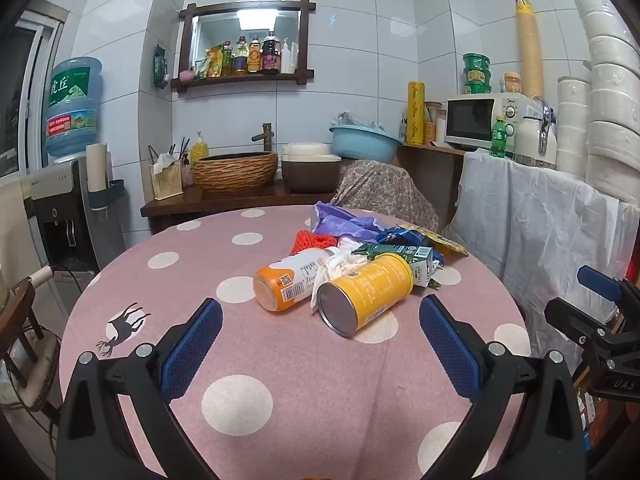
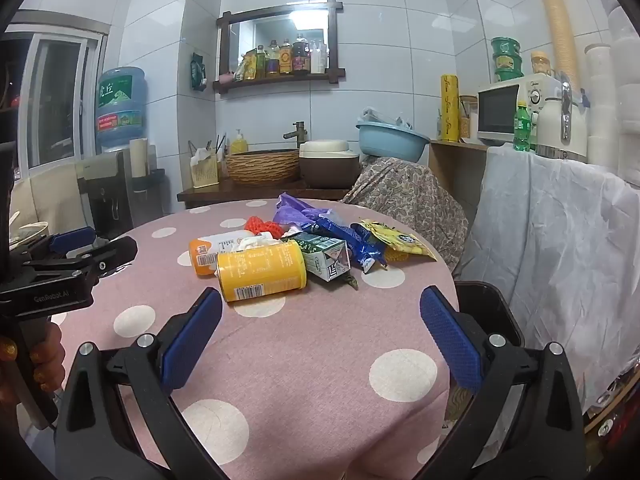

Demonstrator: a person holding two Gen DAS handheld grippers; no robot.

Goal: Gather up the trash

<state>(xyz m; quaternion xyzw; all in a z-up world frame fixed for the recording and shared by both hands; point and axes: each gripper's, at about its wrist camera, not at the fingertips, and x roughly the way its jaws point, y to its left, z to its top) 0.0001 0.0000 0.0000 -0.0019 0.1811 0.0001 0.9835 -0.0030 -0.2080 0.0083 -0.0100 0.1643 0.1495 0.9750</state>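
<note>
A pile of trash lies on the round pink polka-dot table. A yellow can lies on its side at the front, also in the right wrist view. Beside it are an orange-and-white bottle, a crumpled tissue, a green-white carton, blue wrappers, a yellow packet, red netting and a purple bag. My left gripper is open and empty, just short of the can. My right gripper is open and empty, nearer the table's front edge.
A black bin stands by the table's right edge. A draped chair is behind the table. A white-covered counter holds a microwave. A sink counter and a water dispenser stand at the back left.
</note>
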